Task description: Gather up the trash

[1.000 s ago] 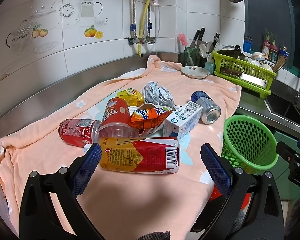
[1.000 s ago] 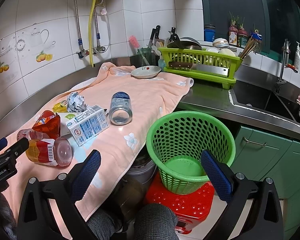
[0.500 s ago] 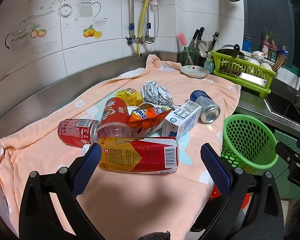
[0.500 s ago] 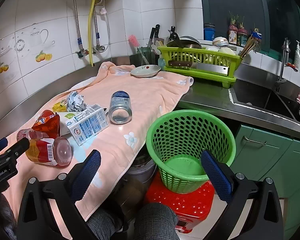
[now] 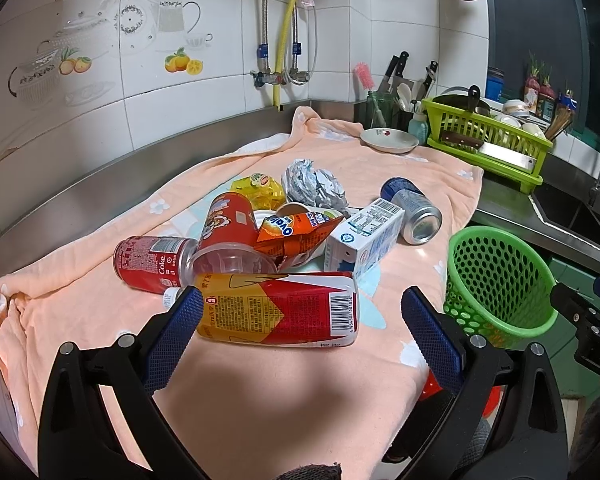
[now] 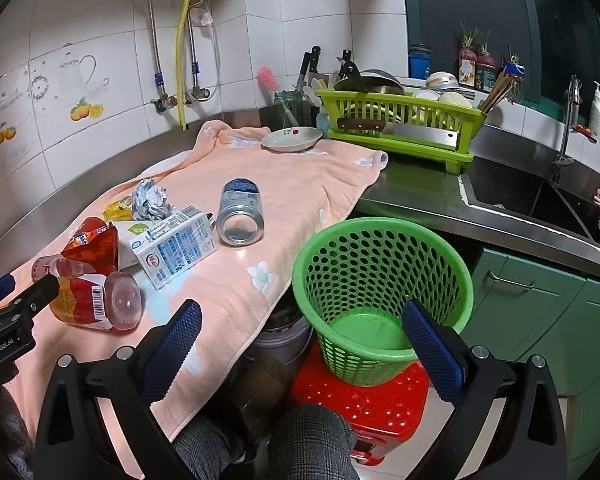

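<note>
With both grippers spread wide and empty, the left gripper (image 5: 300, 324) should close squarely across the yellow-and-red bottle (image 5: 278, 308) lying at lower centre of the frame, then carry it right to the green basket (image 6: 382, 300) beside the worktop (image 5: 260, 392).

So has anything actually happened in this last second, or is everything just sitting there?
Barely anything. The left gripper has crept slightly closer to the yellow-and-red drink bottle, jaws open around it but not gripping. The right gripper hangs open near the green basket, unchanged. The Coke can, milk carton and other trash lie where they were.
</note>
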